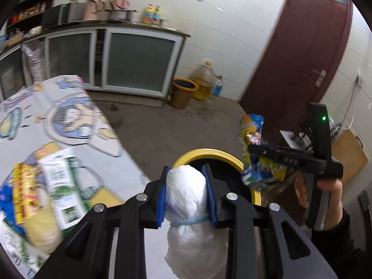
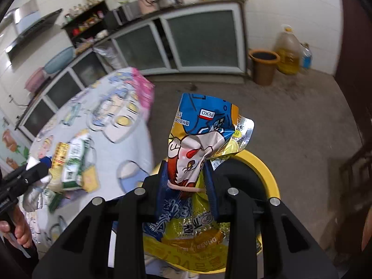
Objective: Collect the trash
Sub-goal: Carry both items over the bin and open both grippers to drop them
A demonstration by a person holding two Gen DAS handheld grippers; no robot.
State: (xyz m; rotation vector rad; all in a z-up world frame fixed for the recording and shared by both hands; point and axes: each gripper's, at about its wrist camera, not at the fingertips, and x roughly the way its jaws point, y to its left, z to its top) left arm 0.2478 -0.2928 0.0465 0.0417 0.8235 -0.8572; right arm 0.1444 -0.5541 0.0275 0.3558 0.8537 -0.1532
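Note:
My left gripper (image 1: 186, 181) is shut on a crumpled white tissue wad (image 1: 186, 186), held over the near rim of a yellow-rimmed black trash bin (image 1: 207, 153). My right gripper (image 2: 186, 174) is shut on a blue and yellow snack wrapper (image 2: 204, 125), held above the same bin (image 2: 262, 165). The right gripper with its wrapper (image 1: 258, 162) shows in the left wrist view at the bin's right side. More wrappers and packets (image 1: 46, 181) lie on the table, also in the right wrist view (image 2: 72, 162).
The table with a cartoon-print cloth (image 1: 76, 116) is left of the bin. An orange bucket (image 1: 182, 91), an oil jug (image 1: 203, 81) and a blue bottle stand by the far cabinet. A dark red door (image 1: 302, 53) is at the right.

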